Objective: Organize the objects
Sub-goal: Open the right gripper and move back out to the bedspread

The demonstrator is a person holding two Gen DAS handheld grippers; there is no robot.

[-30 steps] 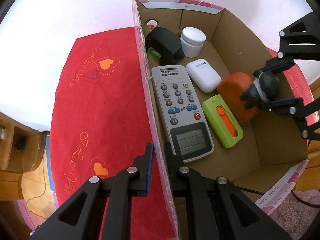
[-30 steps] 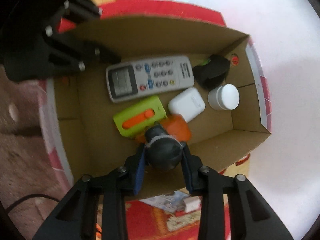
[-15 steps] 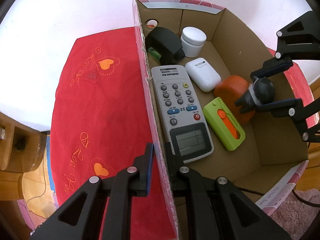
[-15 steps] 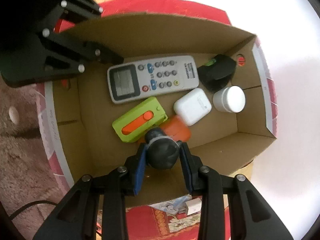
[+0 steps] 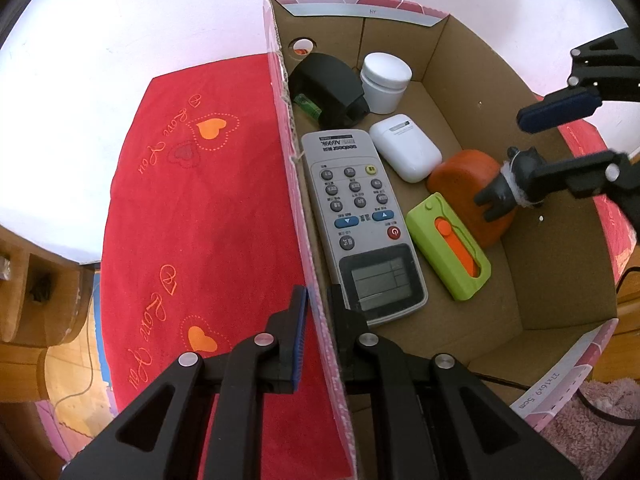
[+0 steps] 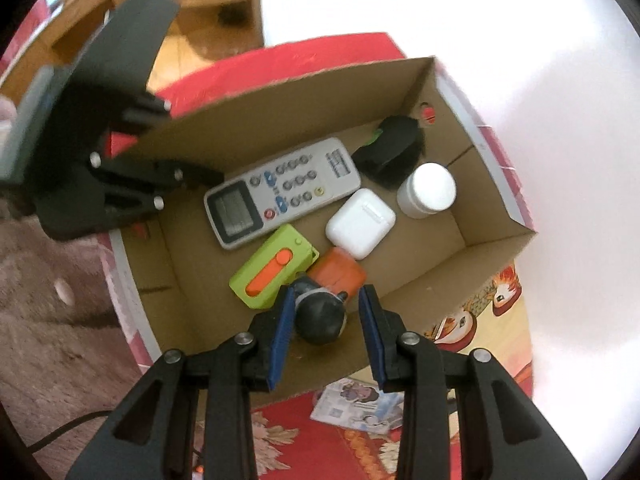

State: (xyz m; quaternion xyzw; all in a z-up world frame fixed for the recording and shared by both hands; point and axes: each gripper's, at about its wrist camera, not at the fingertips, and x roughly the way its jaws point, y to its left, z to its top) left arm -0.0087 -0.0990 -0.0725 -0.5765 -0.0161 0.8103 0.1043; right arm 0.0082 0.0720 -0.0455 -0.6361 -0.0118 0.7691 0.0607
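Observation:
A cardboard box [image 5: 472, 80] stands on a red cloth. My left gripper [image 5: 318, 300] is shut on the box's near side wall, one finger inside and one outside. Inside lie a grey remote [image 5: 360, 216], a green and orange case [image 5: 448, 248], a white earbud case [image 5: 406, 146], a white jar [image 5: 386, 80] and a black device [image 5: 328, 84]. An orange object [image 6: 340, 270] with a dark round knob [image 6: 320, 316] rests beside the green case. My right gripper [image 6: 326, 308] hangs open over that knob, its right pad clearly apart from it.
The red cloth [image 5: 200, 200] with heart embroidery spreads left of the box. Wooden furniture [image 5: 24, 280] stands at the far left. A pink fluffy rug [image 5: 580, 420] with a cable lies at the lower right. A printed leaflet [image 6: 360, 404] lies outside the box's wall nearest my right gripper.
My right gripper's jaws have spread off the dark knob, and the gripper has risen and rolled. The orange object now rests in the box. The left gripper has not moved.

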